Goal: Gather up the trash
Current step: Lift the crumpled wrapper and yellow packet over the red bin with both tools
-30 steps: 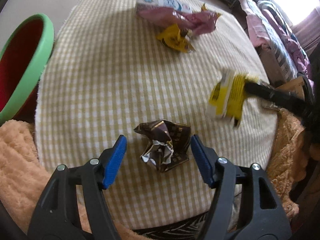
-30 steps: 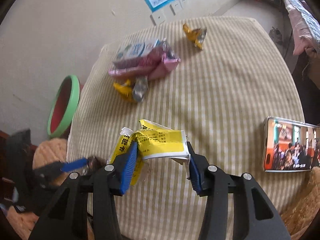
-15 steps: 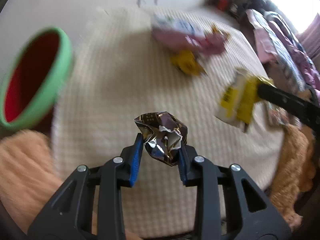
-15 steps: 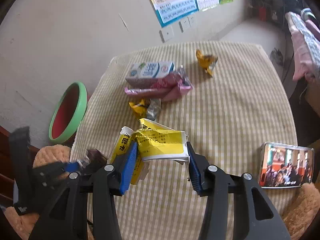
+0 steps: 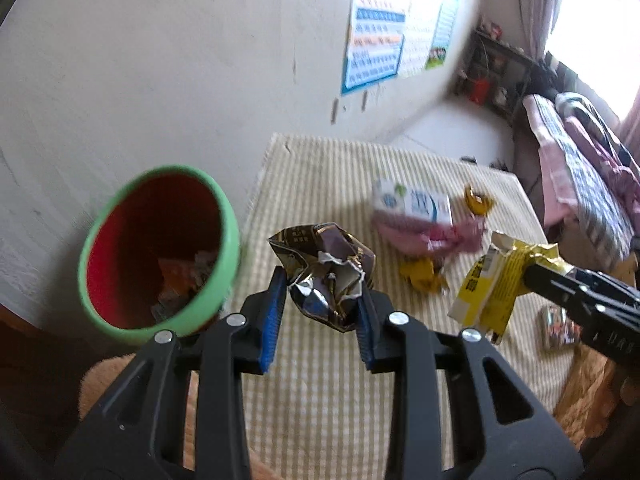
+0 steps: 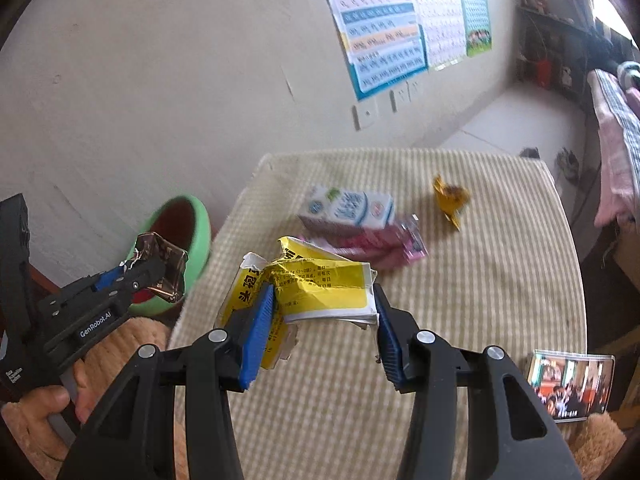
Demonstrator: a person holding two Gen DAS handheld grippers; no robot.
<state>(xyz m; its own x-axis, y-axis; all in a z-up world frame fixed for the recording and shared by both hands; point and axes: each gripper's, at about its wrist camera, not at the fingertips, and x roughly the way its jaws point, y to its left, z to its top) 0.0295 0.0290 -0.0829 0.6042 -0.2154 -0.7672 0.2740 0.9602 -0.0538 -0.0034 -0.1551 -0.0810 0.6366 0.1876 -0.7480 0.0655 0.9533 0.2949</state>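
My left gripper [image 5: 320, 308] is shut on a crumpled brown foil wrapper [image 5: 326, 268] and holds it in the air, just right of the green-rimmed red bin [image 5: 160, 248]. The bin holds some trash. In the right wrist view the left gripper [image 6: 136, 274] and its wrapper [image 6: 162, 262] sit in front of the bin [image 6: 196, 236]. My right gripper [image 6: 326, 320] is shut on a torn yellow and white packet [image 6: 316, 288], held above the checked tabletop [image 6: 480, 280]. That packet also shows in the left wrist view [image 5: 492, 280].
On the table lie a white and blue carton [image 6: 348, 206] on a pink wrapper [image 6: 392, 248], a yellow wrapper [image 6: 450, 200], another yellow wrapper [image 5: 422, 274] and a phone [image 6: 568, 384]. A wall with posters [image 6: 384, 40] stands behind. A bed [image 5: 580, 168] is at right.
My left gripper closed on the foil wrapper, lifted it off the table and carried it left towards the bin. My right gripper kept its packet and rose a little.
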